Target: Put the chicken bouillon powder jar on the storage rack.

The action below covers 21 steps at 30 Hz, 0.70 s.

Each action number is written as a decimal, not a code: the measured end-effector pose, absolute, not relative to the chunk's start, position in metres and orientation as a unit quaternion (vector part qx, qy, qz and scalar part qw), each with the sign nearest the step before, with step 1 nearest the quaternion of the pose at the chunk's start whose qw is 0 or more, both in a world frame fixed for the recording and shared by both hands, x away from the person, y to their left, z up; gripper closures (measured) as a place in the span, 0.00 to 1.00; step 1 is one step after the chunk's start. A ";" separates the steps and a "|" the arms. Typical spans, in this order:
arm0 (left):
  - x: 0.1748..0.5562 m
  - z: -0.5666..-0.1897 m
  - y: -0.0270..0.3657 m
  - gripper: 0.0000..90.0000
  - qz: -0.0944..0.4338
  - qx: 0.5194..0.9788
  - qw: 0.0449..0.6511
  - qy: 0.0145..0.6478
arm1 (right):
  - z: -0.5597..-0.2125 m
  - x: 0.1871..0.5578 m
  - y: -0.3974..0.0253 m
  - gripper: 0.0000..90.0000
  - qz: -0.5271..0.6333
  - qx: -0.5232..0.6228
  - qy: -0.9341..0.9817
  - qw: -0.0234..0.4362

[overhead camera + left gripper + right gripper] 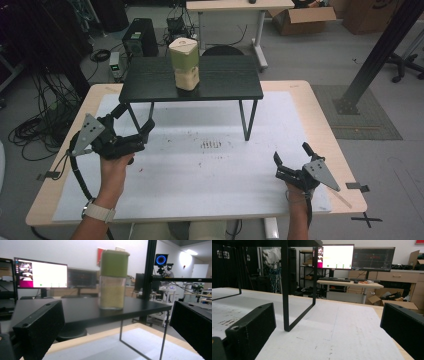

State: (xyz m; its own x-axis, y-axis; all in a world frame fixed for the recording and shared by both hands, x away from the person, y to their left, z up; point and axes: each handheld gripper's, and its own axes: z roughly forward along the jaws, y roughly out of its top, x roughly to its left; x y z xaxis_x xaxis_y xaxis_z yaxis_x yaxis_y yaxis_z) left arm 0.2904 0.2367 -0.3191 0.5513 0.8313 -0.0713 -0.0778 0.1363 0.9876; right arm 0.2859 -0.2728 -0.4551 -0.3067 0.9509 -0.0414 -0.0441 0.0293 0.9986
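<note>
A clear jar (184,65) with a pale green lid and yellowish grains stands upright on a low black shelf (220,82) at the far middle of the table. My left gripper (134,119) hovers open by the shelf's front left leg, with nothing between its jaws. In the left gripper view the jar (112,280) stands ahead on the shelf top (75,310), between the spread jaws of the left gripper (117,315) but well beyond them. My right gripper (291,154) rests open and holds nothing near the table's front right. The right gripper (327,315) faces the shelf's leg (285,290).
A white mat (200,175) covers the wooden table (330,150), with dark specks (210,145) near its middle. The shelf's thin legs (248,120) stand on the mat. A black post (375,55) rises off the table's right; monitors (335,256) and a desk lie beyond.
</note>
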 end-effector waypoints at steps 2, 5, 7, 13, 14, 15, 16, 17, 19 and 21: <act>0.288 -0.325 0.243 0.00 0.340 0.561 0.675 0.337 | -0.455 0.286 -0.273 0.00 0.572 0.397 0.571 0.434; 0.287 -0.330 0.248 0.00 0.339 0.559 0.675 0.342 | -0.455 0.286 -0.273 0.00 0.572 0.398 0.571 0.433; 0.285 -0.338 0.254 0.00 0.344 0.562 0.669 0.343 | -0.455 0.286 -0.273 0.00 0.572 0.397 0.571 0.434; 0.282 -0.349 0.263 0.00 0.350 0.564 0.664 0.344 | -0.455 0.286 -0.273 0.00 0.572 0.396 0.571 0.435; 0.281 -0.351 0.264 0.00 0.352 0.563 0.664 0.344 | -0.455 0.286 -0.272 0.00 0.572 0.396 0.571 0.436; 0.281 -0.351 0.264 0.00 0.352 0.563 0.664 0.344 | -0.455 0.286 -0.272 0.00 0.572 0.395 0.571 0.436; 0.280 -0.354 0.267 0.00 0.354 0.564 0.662 0.345 | -0.455 0.286 -0.272 0.00 0.572 0.395 0.572 0.437; 0.280 -0.354 0.267 0.00 0.354 0.564 0.662 0.345 | -0.455 0.286 -0.272 0.00 0.572 0.395 0.572 0.437; 0.279 -0.358 0.270 0.00 0.358 0.563 0.659 0.346 | -0.455 0.285 -0.272 0.00 0.572 0.395 0.571 0.437; 0.277 -0.365 0.275 0.00 0.362 0.562 0.657 0.349 | -0.455 0.285 -0.272 0.00 0.572 0.395 0.571 0.436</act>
